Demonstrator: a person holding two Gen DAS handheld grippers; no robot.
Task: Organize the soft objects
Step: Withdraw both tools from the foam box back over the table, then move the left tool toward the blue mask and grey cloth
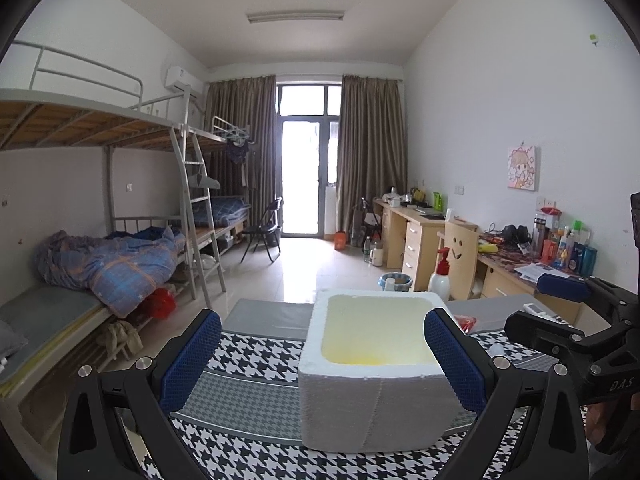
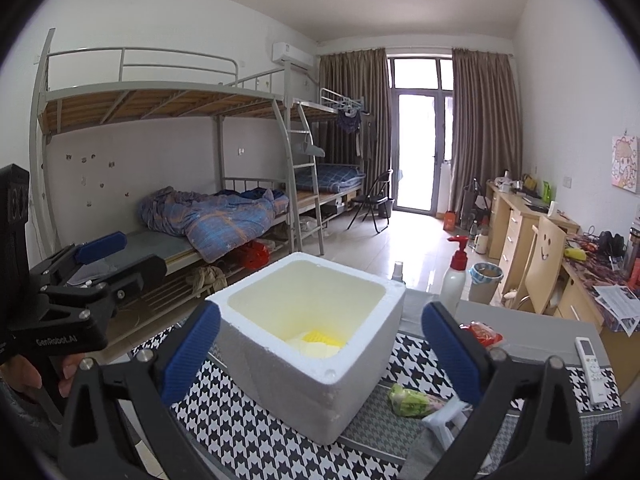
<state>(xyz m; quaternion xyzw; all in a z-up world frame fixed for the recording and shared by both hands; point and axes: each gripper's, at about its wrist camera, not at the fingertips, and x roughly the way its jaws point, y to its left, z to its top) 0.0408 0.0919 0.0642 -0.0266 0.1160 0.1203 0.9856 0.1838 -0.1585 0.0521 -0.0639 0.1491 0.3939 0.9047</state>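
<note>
**Mia:** What is going on here?

**Ben:** Someone is tidying soft things into the white foam box with thick walls (image 2: 308, 344). It sits in the middle of the counter, on the black-and-white checked cloth (image 2: 240, 424). I think one thing is already in: something soft and yellow (image 2: 320, 338) lies at the bottom.

**Mia:** Are the grippers holding anything?

**Ben:** No. The left gripper (image 1: 322, 360) is wide open with nothing in it, and the box sits in front of it. The right gripper (image 2: 320, 350) is wide open and empty too.

**Mia:** So what comes next?

**Ben:** My guess is picking up another soft thing. A squishy green-and-white bundle (image 2: 412, 400) lies on the cloth, near and to the right of the box. A shiny red packet (image 2: 482, 334) lies farther back on the right.

**Mia:** How should it be grabbed?

**Ben:** Gently, I think. The bundle looks floppy, so the right gripper would need to drop low and close around its middle. The foam box looks light and crumbly, so a bump could push it.
</note>
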